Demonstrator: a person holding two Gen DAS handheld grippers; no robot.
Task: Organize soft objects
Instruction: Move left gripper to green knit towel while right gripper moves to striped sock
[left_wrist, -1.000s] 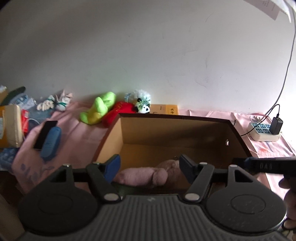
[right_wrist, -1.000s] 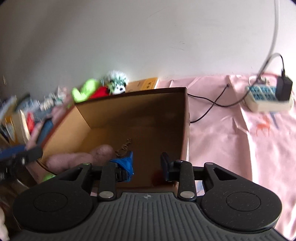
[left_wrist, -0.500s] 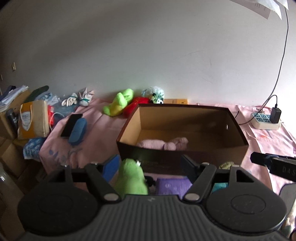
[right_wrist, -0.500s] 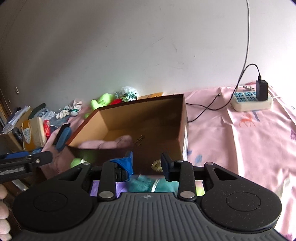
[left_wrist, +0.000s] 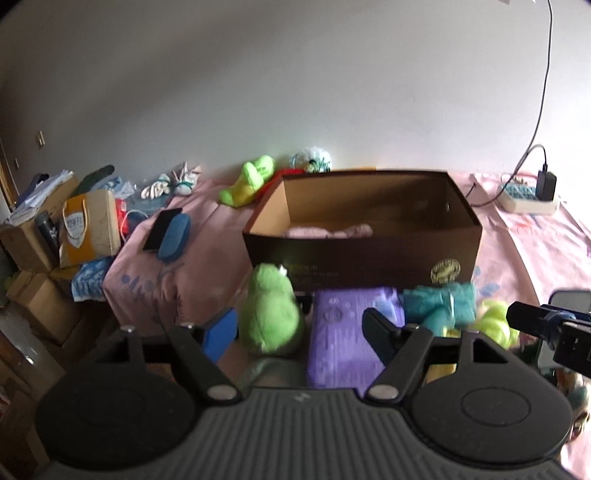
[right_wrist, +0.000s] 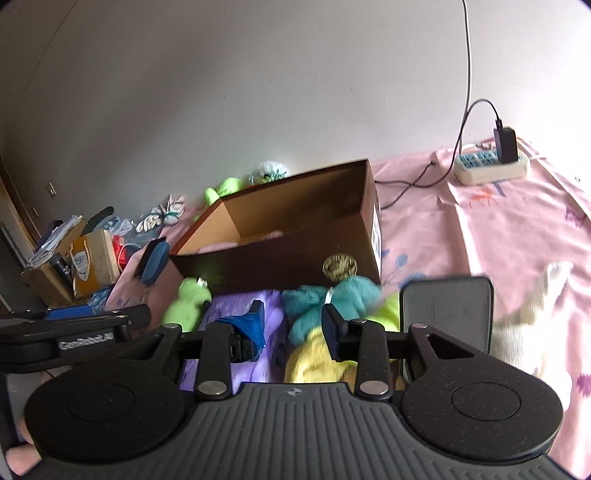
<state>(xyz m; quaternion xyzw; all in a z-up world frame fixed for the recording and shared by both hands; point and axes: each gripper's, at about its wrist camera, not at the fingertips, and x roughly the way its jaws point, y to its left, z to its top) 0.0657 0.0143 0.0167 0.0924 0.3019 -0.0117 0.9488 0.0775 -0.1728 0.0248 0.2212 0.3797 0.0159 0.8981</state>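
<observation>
Cardboard box (left_wrist: 364, 236): centre frame, on the bedsheet (left_wrist: 535, 251); plush toy (left_wrist: 328, 231) lying inside it. Frog plush (left_wrist: 271, 312): before the box's lower-left corner. Packet (left_wrist: 349, 332): right of the frog. Knotted cloth (left_wrist: 439, 302): right of the packet. Power strip (left_wrist: 526, 195): right edge, behind the box. Paper bag (left_wrist: 88, 227): left edge. Stuffed toys (left_wrist: 251, 179): behind the box, against the wall.

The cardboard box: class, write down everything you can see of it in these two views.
The cardboard box is a lidless, rectangular carton, dark brown outside and plain tan inside, with a round gold seal and faint lettering on its near wall. It stands upright on the pink cloth. A pink plush lies inside on the bottom. A green plush and a teal plush sit just before its front wall; contact is unclear.
</observation>
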